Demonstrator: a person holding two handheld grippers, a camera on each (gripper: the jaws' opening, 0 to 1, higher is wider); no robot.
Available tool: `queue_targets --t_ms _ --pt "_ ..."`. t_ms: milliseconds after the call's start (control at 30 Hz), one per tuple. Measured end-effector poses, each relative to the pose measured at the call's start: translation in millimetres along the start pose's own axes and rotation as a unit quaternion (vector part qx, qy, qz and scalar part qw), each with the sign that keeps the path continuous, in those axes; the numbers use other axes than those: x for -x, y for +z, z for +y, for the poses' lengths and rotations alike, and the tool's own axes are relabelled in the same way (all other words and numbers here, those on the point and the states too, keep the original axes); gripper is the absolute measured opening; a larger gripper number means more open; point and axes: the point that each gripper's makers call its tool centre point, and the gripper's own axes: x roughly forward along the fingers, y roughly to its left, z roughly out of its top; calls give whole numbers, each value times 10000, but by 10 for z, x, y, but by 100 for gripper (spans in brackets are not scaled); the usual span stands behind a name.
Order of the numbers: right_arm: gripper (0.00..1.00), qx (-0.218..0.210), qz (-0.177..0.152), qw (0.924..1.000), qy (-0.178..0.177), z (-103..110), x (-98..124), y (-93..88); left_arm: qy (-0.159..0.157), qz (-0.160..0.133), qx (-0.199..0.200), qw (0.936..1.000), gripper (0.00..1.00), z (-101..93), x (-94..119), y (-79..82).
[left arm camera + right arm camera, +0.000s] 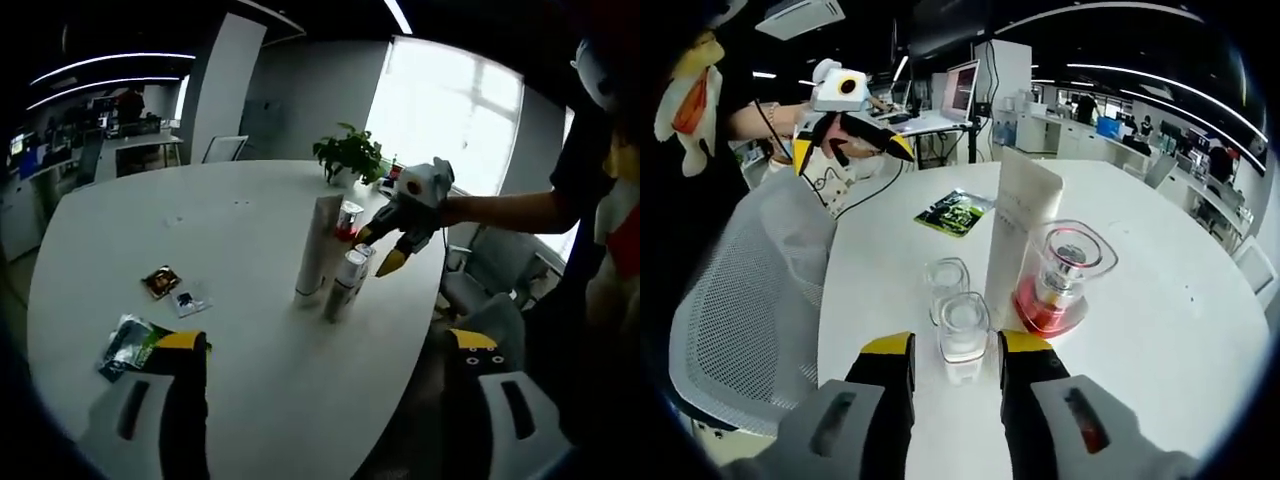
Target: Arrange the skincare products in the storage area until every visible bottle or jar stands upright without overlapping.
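Note:
Four skincare items stand upright close together near the table edge: a tall white tube [318,248] [1018,235], a clear jar with a red base [348,218] [1060,275], and two silver clear-capped bottles [345,285] [945,280]. My right gripper [956,345] [379,250] is open, its yellow-tipped jaws standing either side of the nearer bottle [963,335] [362,255] with small gaps. My left gripper [326,341] [850,150] is open wide and empty, held well back from the group, above the table's near side.
Two small sachets [161,281] [188,300] and a green packet [125,345] [955,212] lie flat on the white table [220,220]. A potted plant [350,152] stands at the far edge. A mesh chair [740,310] is beside the table.

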Motion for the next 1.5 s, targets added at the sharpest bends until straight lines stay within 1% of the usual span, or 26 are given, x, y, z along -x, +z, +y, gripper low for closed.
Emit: queue_targets --t_ms 133,267,367,400,500,567,633,733,767,833,933,967,1000,1067,1200,1300,1333,1433,1500 --pt "35 -70 -21 9999 -100 42 67 6 60 63 69 9999 97 47 28 -21" --pt "40 -233 -82 9993 -270 67 156 -3 76 91 208 9997 99 65 58 -38" --pt "44 -349 -163 9983 -426 96 222 29 45 185 369 9991 99 53 86 -84" --pt "45 -376 -190 9979 -483 108 248 42 69 174 434 9989 99 65 102 -93" --pt "49 -472 -246 9966 -630 149 309 66 8 69 616 9981 99 41 157 -96" --pt "53 -569 -306 9952 -739 187 346 94 20 86 676 9977 99 49 191 -126" --pt "57 -650 -348 9937 -843 219 377 112 80 196 722 9972 99 42 246 -187" --pt "67 -821 -437 9909 -973 280 409 168 129 182 750 9969 99 34 340 -209" --pt "70 -814 -475 9905 -999 299 416 187 153 179 749 9969 99 40 362 -225" --pt "72 -824 -510 9897 -1051 350 425 219 227 213 750 9967 99 63 408 -275" --pt "79 -862 -509 9888 -1109 417 418 252 347 244 794 9959 99 80 468 -327" --pt "80 -875 -508 9885 -1126 441 415 264 374 251 815 9957 99 84 494 -345" --pt "81 -883 -509 9883 -1132 461 415 273 417 265 842 9952 99 42 502 -344" --pt "82 -906 -547 9872 -1192 499 411 304 534 310 924 9938 99 75 529 -372" --pt "90 -1027 -663 9834 -1344 517 421 323 699 329 1027 9917 99 170 625 -442" --pt "98 -1370 -1076 9721 -1574 504 470 402 793 302 1069 9906 99 192 717 -467" --pt "100 -1395 -1120 9703 -1631 505 483 406 828 302 1068 9904 99 215 741 -483" --pt "100 -1518 -1206 9665 -1681 551 505 417 947 280 1095 9891 99 233 805 -500" --pt "100 -1551 -1188 9650 -1749 571 508 399 1001 251 1138 9881 99 252 852 -515"
